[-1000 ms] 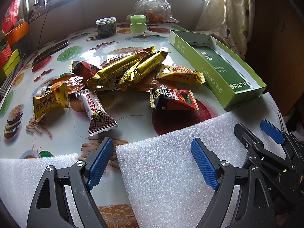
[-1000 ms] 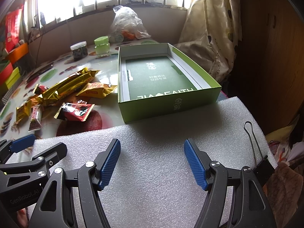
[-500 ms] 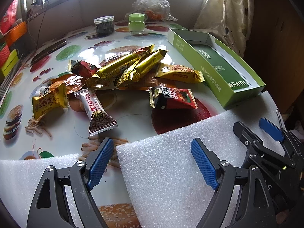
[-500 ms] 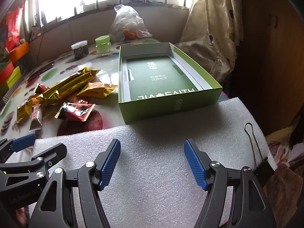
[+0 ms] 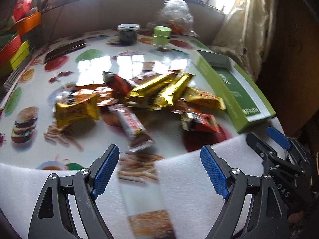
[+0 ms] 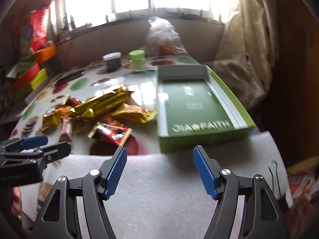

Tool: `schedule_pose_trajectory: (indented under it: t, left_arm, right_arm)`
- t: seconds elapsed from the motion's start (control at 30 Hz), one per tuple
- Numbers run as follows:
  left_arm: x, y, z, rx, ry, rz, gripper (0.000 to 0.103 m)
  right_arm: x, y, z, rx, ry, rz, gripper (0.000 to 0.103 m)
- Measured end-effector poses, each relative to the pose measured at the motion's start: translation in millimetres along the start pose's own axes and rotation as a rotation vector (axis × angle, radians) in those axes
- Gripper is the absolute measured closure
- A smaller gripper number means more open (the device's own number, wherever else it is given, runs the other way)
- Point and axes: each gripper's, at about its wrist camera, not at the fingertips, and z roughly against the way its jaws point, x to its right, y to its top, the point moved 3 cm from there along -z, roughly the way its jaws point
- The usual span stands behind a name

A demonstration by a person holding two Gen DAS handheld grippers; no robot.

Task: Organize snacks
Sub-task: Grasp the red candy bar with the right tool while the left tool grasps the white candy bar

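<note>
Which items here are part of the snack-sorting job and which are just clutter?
Job:
snack packets, loose in a pile
green box, open, no snacks inside
left gripper, open
right gripper, open

Clutter:
dark-filled jar
green-lidded jar
clear plastic bag
white foam sheets
orange and green bins

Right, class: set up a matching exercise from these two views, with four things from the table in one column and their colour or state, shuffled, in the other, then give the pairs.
Things:
1. Box
2. Left tongs
3. Foam sheet
4. Small jar

Descriptions:
A. white, at the near table edge
B. pale green, lid on
C. open, holding nothing
D. green, no snacks inside

Pairs: 1-D, 2-C, 3-A, 4-B
</note>
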Motion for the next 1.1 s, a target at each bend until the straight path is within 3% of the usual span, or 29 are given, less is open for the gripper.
schedule_pose_trajectory:
  t: [0.33,0.63,0.93,1.1]
  left_arm:
    - [-38.0,10.5,-13.5,-0.033,0.042,0.091,0.019]
    - [-44.0,22.4,-29.0,-0.062,0.022,0.148,0.019]
    - [-45.9,26.7,-42.7,-0.085,0.047,0.143,0.032]
    - [-44.9,29.2,-44.2,-0.089,0.072,0.129,0.043]
  right_arm:
    - [-44.4,17.1,-32.2,-0.068,0.141,0.219,0.034]
    - [-54.0,26.1,-59.3,-0.148,0.206,0.263,0.034]
    - [-64.6,29.9,-75.7,-0.18,0.245,0.327,0.035]
    - [-64.6,29.4,-79.3,-0.19,0.257,0.32,0.043]
